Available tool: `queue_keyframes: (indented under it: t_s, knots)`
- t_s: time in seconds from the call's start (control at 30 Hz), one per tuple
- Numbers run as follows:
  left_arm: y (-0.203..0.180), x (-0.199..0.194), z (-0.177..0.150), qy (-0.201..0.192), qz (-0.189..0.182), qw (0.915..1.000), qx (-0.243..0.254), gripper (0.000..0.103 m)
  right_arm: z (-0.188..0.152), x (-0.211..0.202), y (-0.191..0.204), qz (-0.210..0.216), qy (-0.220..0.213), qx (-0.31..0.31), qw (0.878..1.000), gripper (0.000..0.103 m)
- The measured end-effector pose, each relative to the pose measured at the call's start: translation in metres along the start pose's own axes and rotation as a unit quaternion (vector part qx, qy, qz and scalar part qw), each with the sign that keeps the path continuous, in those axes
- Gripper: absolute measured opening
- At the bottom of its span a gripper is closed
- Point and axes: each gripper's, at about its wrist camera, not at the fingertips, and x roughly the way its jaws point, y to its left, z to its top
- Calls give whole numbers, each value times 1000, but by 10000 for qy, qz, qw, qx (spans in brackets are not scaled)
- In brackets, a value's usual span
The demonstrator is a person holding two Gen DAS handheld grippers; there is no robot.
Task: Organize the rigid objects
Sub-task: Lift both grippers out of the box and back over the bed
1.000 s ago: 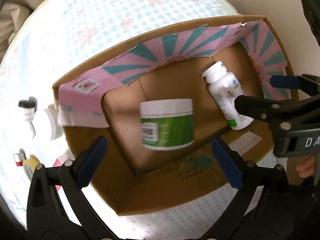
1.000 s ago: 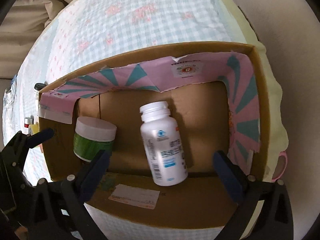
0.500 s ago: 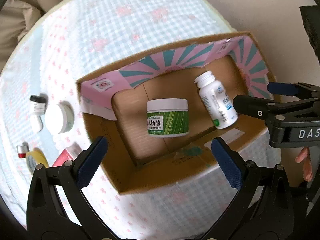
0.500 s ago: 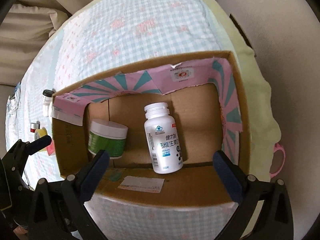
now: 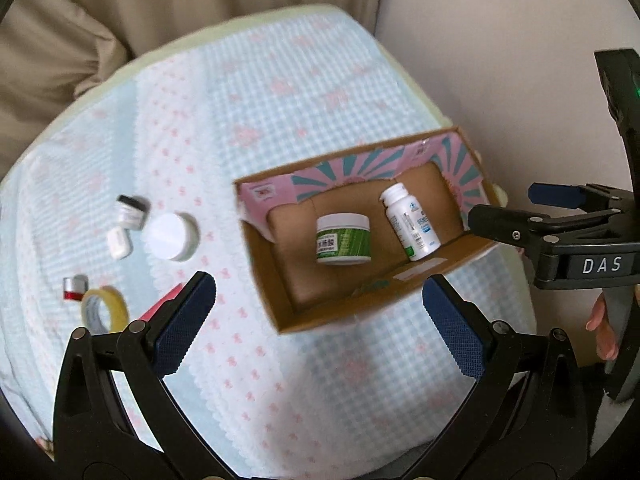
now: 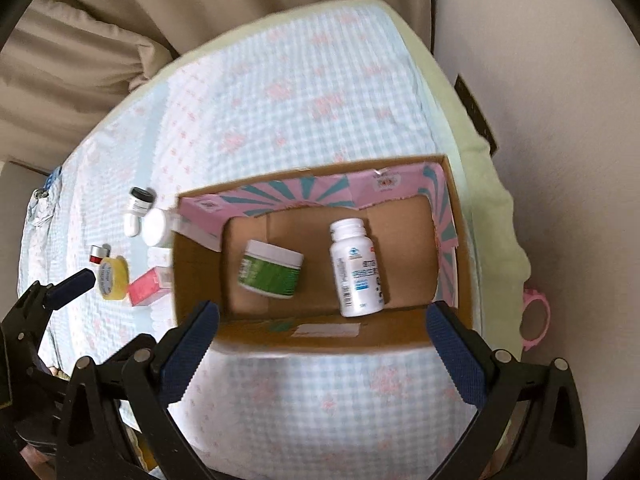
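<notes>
An open cardboard box with pink and teal flaps stands on the checked cloth. In it lie a green jar with a white lid and a white pill bottle. My left gripper is open and empty, above the cloth in front of the box. My right gripper is open and empty, above the box's near wall; it also shows in the left wrist view.
Left of the box on the cloth lie a white round jar, a small black-capped jar, a small white case, a yellow tape roll, a red-capped item and a pink box. Curtains hang behind; a wall is at right.
Both grippers have pulled back and up from the box, so the box looks smaller and more cloth shows. The green jar and the bottle stay in the box.
</notes>
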Motion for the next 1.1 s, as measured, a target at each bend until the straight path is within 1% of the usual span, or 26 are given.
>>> queue_keyframes:
  t_s: [0.1,0.2,0.27,0.43,0.5,0.57,0.73,0.8,0.87,0.93,1.03,1.1]
  knots:
    - [19,-31,-15,-163,-17,9998,-67,103,-9,-20,20,-163,-153,-129,9997,103]
    - [49,-63,-37,-392,-37,9991,-172,103,-22,-40,45,-303,-270,-242,9989,103]
    - [69,-80,-50,-489,13,9985,-255,103,-33,-53,66,-349,-386,-309,9982,103]
    - [138,-117,-84,-617,120,9966,-536,103,-60,-74,124,-281,-756,-468,9956,103]
    - [162,-125,-93,-632,201,9959,-618,103,-68,-77,147,-250,-836,-503,9949,103]
    - [196,-134,-105,-660,256,9947,-742,103,-74,-74,172,-225,-845,-520,9948,103]
    - [277,-144,-128,-729,363,9918,-985,103,-82,-51,234,-232,-691,-435,9964,103]
    - [303,-143,-133,-722,387,9913,-1031,103,-83,-42,252,-218,-632,-332,9972,103]
    - [337,-140,-139,-632,381,9912,-1095,103,-83,-32,270,-234,-620,-124,9977,103]
    - [364,-135,-142,-517,361,9913,-1152,103,-83,-22,285,-337,-651,209,9971,103]
    - [402,-125,-143,-373,350,9917,-1181,103,-83,-8,304,-308,-623,620,9957,103]
    - [416,-115,-139,-299,362,9918,-1189,103,-82,2,316,-324,-581,876,9939,103]
